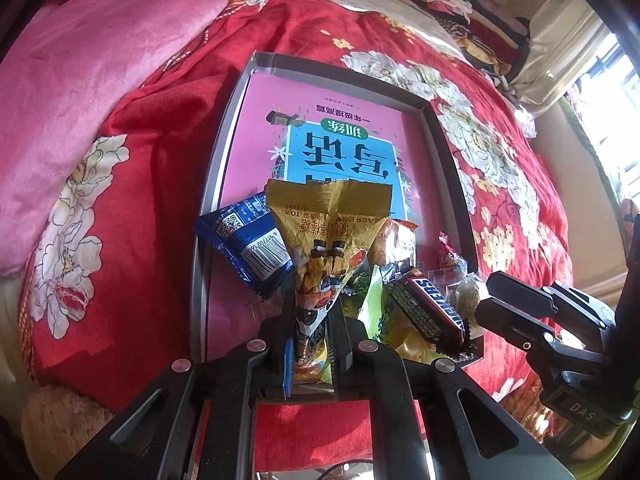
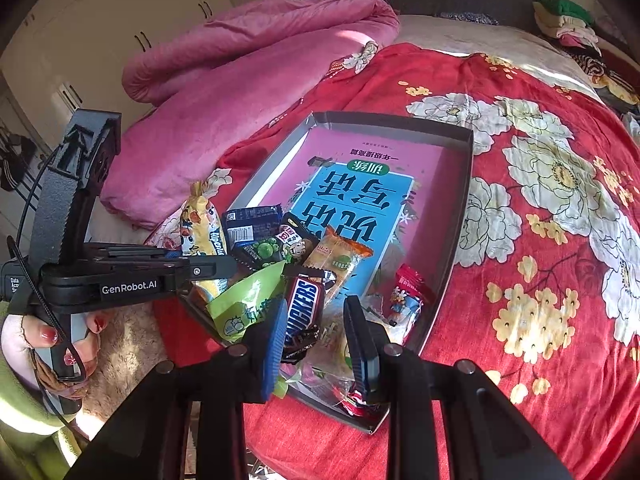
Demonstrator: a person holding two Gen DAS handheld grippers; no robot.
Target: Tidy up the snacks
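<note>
with left tongs (image 1: pixel 310 322) pinching the yellow snack bag (image 1: pixel 326 236), carry it ahead past the snack pile (image 2: pixel 296 280) into the tray (image 2: pixel 460 216), right tongs (image 2: pixel 316 332) spread over the chocolate bar (image 2: pixel 302 308).

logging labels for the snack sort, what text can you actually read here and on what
"SNICKERS": brown bar in the tray
"GenRobot.AI": left tool body
"DAS": right tool body
"训练": book cover, upside down
Barcode digits on blue packet: partly readable only
Yellow packet print: too small
</note>
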